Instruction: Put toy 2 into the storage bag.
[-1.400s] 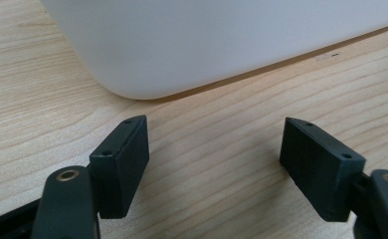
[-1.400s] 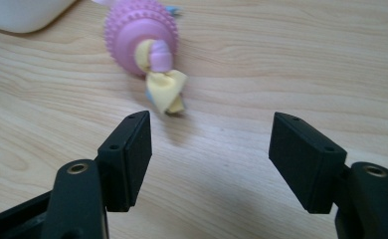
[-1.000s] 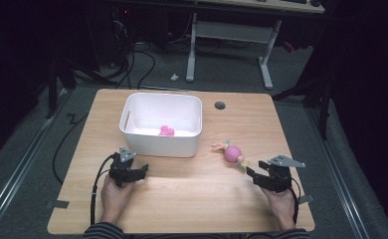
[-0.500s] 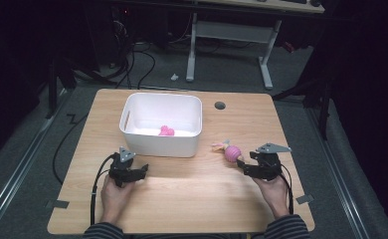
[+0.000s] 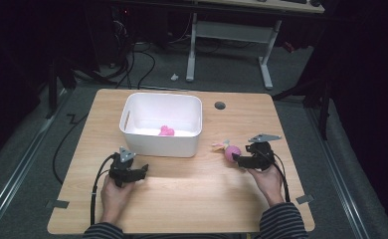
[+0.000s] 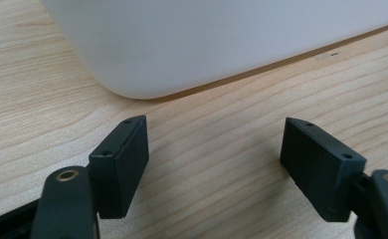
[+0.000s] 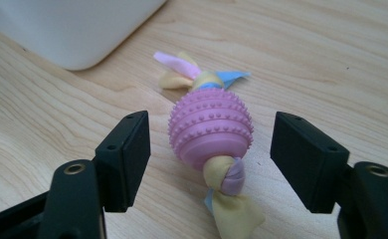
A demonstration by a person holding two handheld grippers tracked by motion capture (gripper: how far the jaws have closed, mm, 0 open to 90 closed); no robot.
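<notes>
On the wooden table point(image 5: 182, 199), a white bin point(image 5: 161, 144) is sitting toward the far left of centre, and a small pink item point(image 5: 166, 131) is lying inside it on the floor of the bin. To the right of the bin, on the bare wood, a pink studded ball toy point(image 5: 231, 152) with knotted cloth ends is lying just beside the right gripper point(image 5: 238, 159).

The person's right hand point(image 5: 267, 179) is holding that gripper low over the table with its jaws spread wide. In the right gripper view the right gripper point(image 7: 212, 149) is bracketing the ball toy point(image 7: 211, 132): the ball is sitting between the two black jaws with a gap showing on either side, so neither jaw is touching it. One cloth tail, in pink, yellow and blue, is pointing away toward the corner of the bin point(image 7: 67, 30); the other knot, yellow and lilac, is trailing toward the camera.

The left hand point(image 5: 113, 194) is holding the left gripper point(image 5: 141, 170) near the bin's front wall. In the left gripper view the left gripper point(image 6: 214, 149) is standing open over bare wood, gripping nothing, with the bin's rounded lower edge point(image 6: 182, 64) just ahead of it.

No brand, label or writing is readable on anything here.
</notes>
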